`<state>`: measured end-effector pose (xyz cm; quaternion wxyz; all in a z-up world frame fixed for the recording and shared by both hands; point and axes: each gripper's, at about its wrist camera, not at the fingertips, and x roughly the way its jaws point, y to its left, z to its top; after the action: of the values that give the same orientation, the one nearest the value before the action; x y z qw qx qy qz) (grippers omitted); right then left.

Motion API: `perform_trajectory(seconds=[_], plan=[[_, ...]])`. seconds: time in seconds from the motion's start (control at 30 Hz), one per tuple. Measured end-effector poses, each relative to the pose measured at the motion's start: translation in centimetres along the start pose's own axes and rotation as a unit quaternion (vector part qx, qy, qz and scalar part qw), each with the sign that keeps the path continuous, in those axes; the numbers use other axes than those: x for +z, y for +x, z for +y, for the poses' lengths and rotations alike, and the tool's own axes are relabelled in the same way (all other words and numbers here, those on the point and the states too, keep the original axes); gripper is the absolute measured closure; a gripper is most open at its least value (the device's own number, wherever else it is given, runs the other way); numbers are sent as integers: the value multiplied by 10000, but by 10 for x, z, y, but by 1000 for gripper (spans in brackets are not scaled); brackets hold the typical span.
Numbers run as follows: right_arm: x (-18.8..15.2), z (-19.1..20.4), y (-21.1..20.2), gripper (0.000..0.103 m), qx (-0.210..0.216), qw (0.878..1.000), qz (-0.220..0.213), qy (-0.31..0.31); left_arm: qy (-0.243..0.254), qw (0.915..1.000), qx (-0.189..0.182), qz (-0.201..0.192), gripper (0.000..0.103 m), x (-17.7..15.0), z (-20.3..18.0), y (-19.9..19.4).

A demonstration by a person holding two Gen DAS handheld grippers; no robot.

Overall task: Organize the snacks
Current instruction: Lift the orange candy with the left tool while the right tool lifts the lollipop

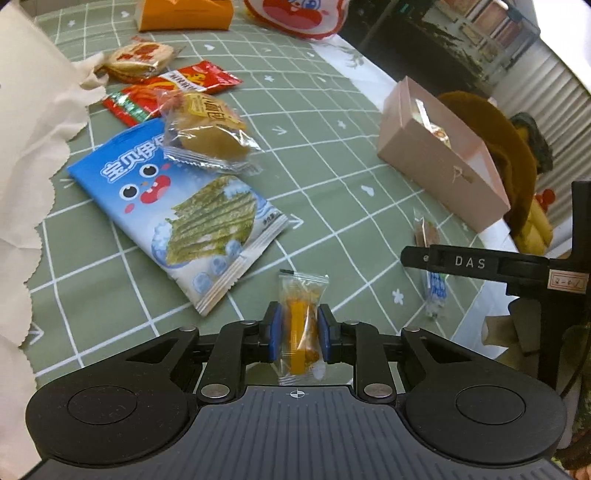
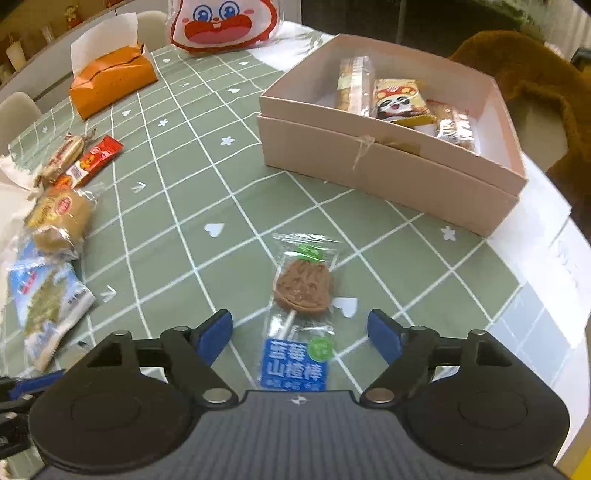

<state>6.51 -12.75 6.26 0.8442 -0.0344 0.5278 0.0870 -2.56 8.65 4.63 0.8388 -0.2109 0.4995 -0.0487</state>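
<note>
My left gripper point(image 1: 298, 334) is shut on a small clear-wrapped yellow snack point(image 1: 301, 325) and holds it above the green checked tablecloth. My right gripper point(image 2: 299, 332) is open, its blue pads on either side of a wrapped brown hawthorn lollipop point(image 2: 301, 295) lying flat on the cloth. The pink box point(image 2: 388, 162) stands beyond it, open, with several snacks inside; it also shows in the left wrist view point(image 1: 436, 158). The right gripper's arm point(image 1: 480, 263) appears at the right of the left wrist view, over the lollipop point(image 1: 432, 280).
A blue seaweed pack point(image 1: 184, 210), a wrapped bread point(image 1: 207, 133), a red packet point(image 1: 166, 92) and a wrapped cake point(image 1: 136, 61) lie to the left. An orange tissue box point(image 2: 110, 83) and a cartoon bag point(image 2: 225, 24) stand at the back. A brown chair point(image 2: 535, 85) is behind the box.
</note>
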Motion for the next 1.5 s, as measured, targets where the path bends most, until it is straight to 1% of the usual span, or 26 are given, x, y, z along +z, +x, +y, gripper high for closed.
perform_trajectory(seconds=[0.07, 0.2, 0.27, 0.33, 0.43, 0.53, 0.6, 0.67, 0.77, 0.93, 1.03, 1.17, 1.27, 1.4, 1.5], plan=[[-5, -2, -1, 19, -76, 9999, -62, -33, 127, 9998, 146, -6, 78, -2, -7, 0], [-11, -9, -3, 16, -33, 9998, -168, -85, 216, 9990, 395, -17, 78, -6, -15, -1], [-13, -11, -1, 10, 11, 9996, -216, -183, 268, 9981, 554, -59, 78, -9, -22, 0], [-16, -13, 1, 4, 6, 9994, -283, -207, 216, 9977, 637, -81, 78, -12, -27, 0], [-19, -16, 2, 1, 36, 9990, -359, -250, 251, 9959, 857, -142, 78, -16, -36, 2], [-22, -17, 2, 0, 58, 9984, -455, -323, 297, 9943, 1012, -149, 78, -20, -44, 2], [-23, -18, 2, 0, 86, 9980, -512, -362, 345, 9934, 1080, -172, 78, -21, -46, 2], [-24, -18, 1, 0, 98, 9978, -543, -379, 277, 9933, 1098, -216, 77, -22, -46, 2], [-27, -19, 0, 0, 146, 9971, -594, -443, 138, 9939, 1051, -299, 77, -24, -44, 1], [-32, -19, -1, 0, 174, 9959, -752, -466, 327, 9954, 849, -284, 77, -25, -39, -1], [-37, -17, -3, 0, 95, 9953, -893, -355, 463, 9971, 567, -200, 77, -20, -34, 0], [-40, -10, -4, 0, -165, 9956, -920, 11, 617, 9978, 233, -87, 77, -15, -27, 2], [-38, -7, -4, 0, -284, 9958, -844, 188, 568, 9983, 40, -102, 78, -14, -23, 3], [-32, -7, -2, 0, -305, 9972, -638, 254, 593, 9982, 34, -124, 78, -14, -24, 4], [-28, -8, -1, 0, -261, 9982, -501, 222, 472, 9988, 89, -132, 78, -12, -24, 4]])
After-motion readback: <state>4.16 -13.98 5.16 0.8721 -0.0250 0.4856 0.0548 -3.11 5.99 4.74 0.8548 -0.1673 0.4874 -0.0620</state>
